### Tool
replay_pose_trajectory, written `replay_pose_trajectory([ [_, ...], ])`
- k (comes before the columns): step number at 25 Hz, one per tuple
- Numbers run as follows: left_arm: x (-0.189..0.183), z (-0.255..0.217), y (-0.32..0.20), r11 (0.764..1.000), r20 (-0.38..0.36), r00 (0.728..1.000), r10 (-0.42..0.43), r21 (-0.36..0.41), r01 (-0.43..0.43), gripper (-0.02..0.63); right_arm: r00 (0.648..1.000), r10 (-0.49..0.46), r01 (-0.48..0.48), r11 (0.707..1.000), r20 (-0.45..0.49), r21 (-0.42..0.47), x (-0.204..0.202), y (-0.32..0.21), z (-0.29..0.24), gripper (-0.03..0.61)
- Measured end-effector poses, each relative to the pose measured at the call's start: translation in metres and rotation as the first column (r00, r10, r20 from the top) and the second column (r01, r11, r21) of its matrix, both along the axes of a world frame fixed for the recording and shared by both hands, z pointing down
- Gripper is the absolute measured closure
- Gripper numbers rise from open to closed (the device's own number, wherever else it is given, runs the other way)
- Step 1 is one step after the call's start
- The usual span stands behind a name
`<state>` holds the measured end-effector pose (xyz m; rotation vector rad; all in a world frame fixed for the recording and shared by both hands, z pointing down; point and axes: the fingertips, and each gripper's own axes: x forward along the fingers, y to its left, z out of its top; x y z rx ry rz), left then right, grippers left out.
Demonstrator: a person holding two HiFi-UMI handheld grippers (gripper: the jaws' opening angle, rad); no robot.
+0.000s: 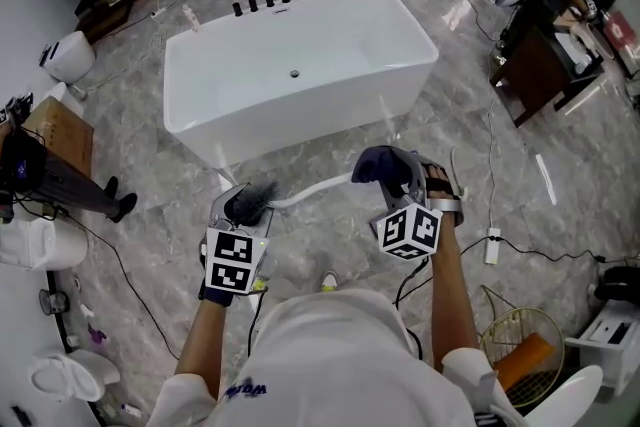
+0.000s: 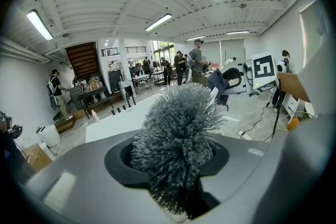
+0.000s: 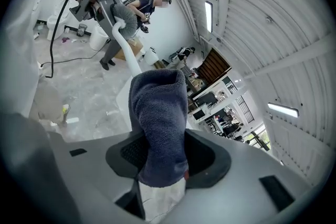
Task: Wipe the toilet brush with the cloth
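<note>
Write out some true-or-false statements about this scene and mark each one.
1. The left claw grips the toilet brush near its bristle head. True.
2. The right claw is empty. False: it is closed on the dark blue cloth.
3. The bathtub is full of water. False: no water shows in it.
4. The brush's white handle reaches toward the cloth. True.

Person's in a white short-sleeved t-shirt (image 1: 350,355) with dark print, and the grey left gripper (image 1: 245,207) and grey right gripper (image 1: 392,173) each carry a white cube (image 1: 235,260) with black square markers.
</note>
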<state>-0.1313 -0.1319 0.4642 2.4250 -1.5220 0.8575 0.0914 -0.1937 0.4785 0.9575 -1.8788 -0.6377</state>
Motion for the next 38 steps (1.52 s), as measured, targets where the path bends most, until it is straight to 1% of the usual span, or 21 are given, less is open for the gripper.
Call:
replay_pose_trajectory([
  [5,0.004,-0.002,-0.003,1.000,0.006,1.000,0.004,0.006,-0.004,0.431,1.000,0.012,-0.012,1.000,-0.003,0.003,0.006,-0.005,-0.001,0.385],
  [21,0.003,0.001,-0.002,1.000,0.000,1.000,0.020,-0.009,-0.020,0.431,0.999,0.049,-0.049,0.999,0.001,-0.006,0.021,-0.005,0.003,0.377],
  [31,-0.006,0.003,0.006,1.000,-0.012,1.000,0.018,-0.010,-0.019,0.430,0.998,0.061,-0.061,0.998,0.006,0.001,0.025,0.000,0.000,0.377],
  [35,-0.007,0.005,0.008,1.000,-0.014,1.000,0.012,-0.014,-0.012,0.430,0.997,0.075,-0.075,0.997,-0.002,-0.003,0.030,0.000,0.003,0.382],
  [38,-0.018,0.007,0.009,1.000,-0.026,1.000,-0.001,-0.020,0.001,0.430,0.994,0.108,-0.108,0.994,0.014,0.000,0.038,-0.004,0.002,0.407],
])
